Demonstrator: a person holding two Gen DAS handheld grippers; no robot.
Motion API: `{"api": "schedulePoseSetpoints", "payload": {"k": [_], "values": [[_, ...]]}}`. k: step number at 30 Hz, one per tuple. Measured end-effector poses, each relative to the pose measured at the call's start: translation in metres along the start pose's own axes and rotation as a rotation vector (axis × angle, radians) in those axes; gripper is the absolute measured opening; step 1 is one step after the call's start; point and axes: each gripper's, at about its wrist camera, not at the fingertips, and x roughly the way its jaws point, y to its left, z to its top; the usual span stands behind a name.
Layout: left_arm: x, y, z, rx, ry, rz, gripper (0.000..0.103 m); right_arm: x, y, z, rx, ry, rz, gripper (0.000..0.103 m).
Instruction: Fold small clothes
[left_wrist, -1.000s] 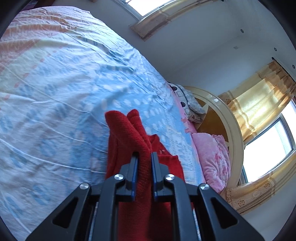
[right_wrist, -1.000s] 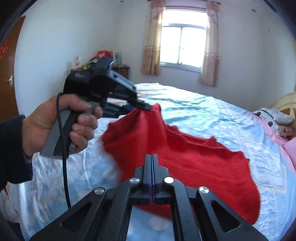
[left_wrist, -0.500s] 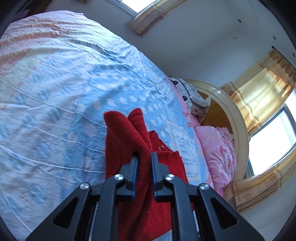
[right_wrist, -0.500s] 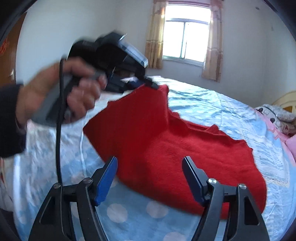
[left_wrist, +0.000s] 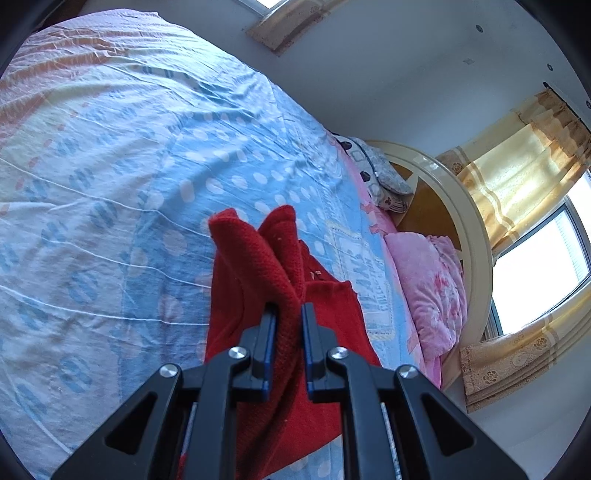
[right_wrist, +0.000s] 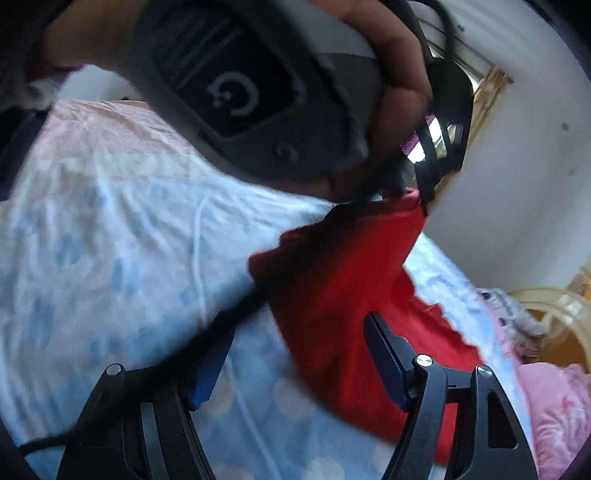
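A red knitted garment (left_wrist: 266, 280) hangs from my left gripper (left_wrist: 288, 314), which is shut on a bunched fold of it above the blue patterned bed (left_wrist: 110, 184). In the right wrist view the same red garment (right_wrist: 351, 295) hangs from the left gripper, which is seen from behind in the person's hand (right_wrist: 399, 85) at the top, with its lower part lying on the bed (right_wrist: 110, 240). My right gripper (right_wrist: 299, 354) is open and empty, just in front of the garment's lower part.
A pink pillow (left_wrist: 428, 280) and a grey patterned pillow (left_wrist: 384, 177) lie at the cream headboard (left_wrist: 476, 236). Yellow curtains (left_wrist: 517, 166) hang by a window. A black cable (right_wrist: 221, 314) crosses the right wrist view.
My right gripper opened and let go of the garment, then moved close under the left hand. My left gripper kept its grip and stayed lifted with the garment.
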Motion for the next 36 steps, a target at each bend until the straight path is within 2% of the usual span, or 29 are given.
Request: {"api": "schedulePoseSetpoints", "payload": {"k": [3,4,5,6,8,12,16,21,27,36], "values": [[0.0,0.003,-0.001,0.001,0.007,-0.002,0.013,0.005,0.005,0.009,-0.034,-0.033,-0.082,0.072],[0.0,0.005,-0.001,-0.003,0.006,-0.002,0.013,0.006,0.008,0.011,-0.052,-0.044,-0.107,0.069],[-0.001,0.008,-0.001,-0.015,0.008,-0.006,0.013,0.006,0.008,0.012,-0.058,-0.048,-0.09,0.039],[-0.001,0.01,-0.001,-0.019,0.012,-0.009,0.013,0.007,0.006,0.013,-0.056,-0.043,-0.074,0.021],[-0.001,0.013,0.0,-0.023,0.015,-0.005,0.013,0.006,0.0,0.009,-0.052,-0.044,-0.062,0.01],[-0.004,0.022,0.0,-0.041,0.014,0.003,0.013,-0.004,-0.02,-0.002,-0.015,-0.062,-0.02,0.008],[-0.006,0.02,0.0,-0.058,-0.005,-0.022,0.013,-0.015,-0.058,-0.01,0.067,-0.09,0.022,0.007],[-0.004,-0.008,0.003,-0.023,-0.041,-0.058,0.013,-0.026,-0.113,-0.018,0.164,-0.112,0.005,0.006],[0.012,-0.039,0.009,0.009,-0.055,-0.076,0.013,-0.022,-0.16,-0.025,0.255,-0.114,-0.013,0.006],[0.059,-0.079,0.009,0.051,-0.005,-0.092,0.012,-0.031,-0.199,-0.057,0.415,-0.066,0.028,0.006]]}}
